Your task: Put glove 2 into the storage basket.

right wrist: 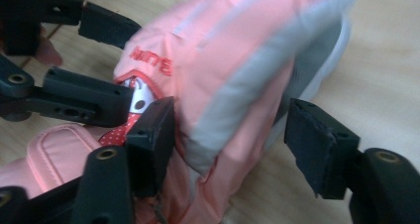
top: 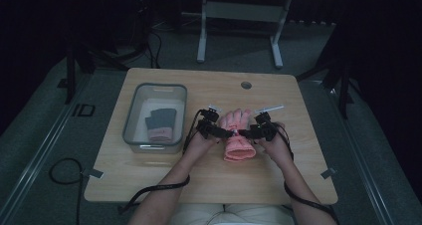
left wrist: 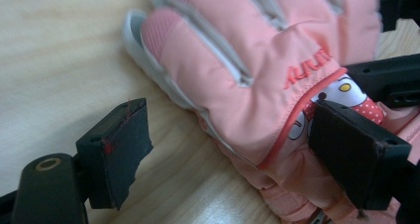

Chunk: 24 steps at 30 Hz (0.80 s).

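On table, grey bin (top: 130, 116) — dark gloves (top: 161, 124) inside (folded), pink glove (top: 238, 141) beside.

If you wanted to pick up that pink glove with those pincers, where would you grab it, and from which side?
Probably at the wrist, from the sides. The pink glove lies flat on the table, fingers pointing away from the person, so its edges are free. The left gripper and right gripper already straddle opposite edges there, jaws open. The padded fingers look bulkier and floppier.
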Tool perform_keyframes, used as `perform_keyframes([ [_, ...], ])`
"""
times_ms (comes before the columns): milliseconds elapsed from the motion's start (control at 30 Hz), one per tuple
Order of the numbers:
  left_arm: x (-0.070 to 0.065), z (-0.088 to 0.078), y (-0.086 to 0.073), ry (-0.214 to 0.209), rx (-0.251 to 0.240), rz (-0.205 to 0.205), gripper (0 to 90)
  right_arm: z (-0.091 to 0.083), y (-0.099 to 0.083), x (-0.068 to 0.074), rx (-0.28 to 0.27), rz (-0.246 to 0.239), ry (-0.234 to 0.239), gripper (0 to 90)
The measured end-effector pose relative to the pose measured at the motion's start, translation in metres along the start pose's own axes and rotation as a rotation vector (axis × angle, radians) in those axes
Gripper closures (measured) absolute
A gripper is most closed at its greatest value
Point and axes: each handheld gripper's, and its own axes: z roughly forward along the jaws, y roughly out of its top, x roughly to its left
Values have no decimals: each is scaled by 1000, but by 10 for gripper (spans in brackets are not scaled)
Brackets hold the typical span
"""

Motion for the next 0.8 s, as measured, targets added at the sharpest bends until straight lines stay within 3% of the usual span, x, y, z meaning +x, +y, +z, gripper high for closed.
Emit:
perform_keyframes([
  [33,0,2,0,-7,9,-13,156,3,-2,-5,21,37,27,360],
  [100,1,7,1,-29,29,-46,165,6,-4,-10,41,60,54,371],
  [233,3,11,1,-119,36,-77,399,13,-6,-17,61,98,131,458],
  [333,2,9,2,-153,30,-78,537,13,-5,-15,61,88,129,511],
  [400,0,7,2,-155,25,-63,645,12,-5,-14,52,89,131,553],
  [500,-7,2,3,-142,21,-27,715,8,-6,-8,36,78,113,609],
  [600,-10,-7,6,-147,4,-20,737,1,-4,-4,18,72,102,635],
  [800,-23,-38,16,-82,-55,22,737,-19,12,11,-68,41,112,642],
])
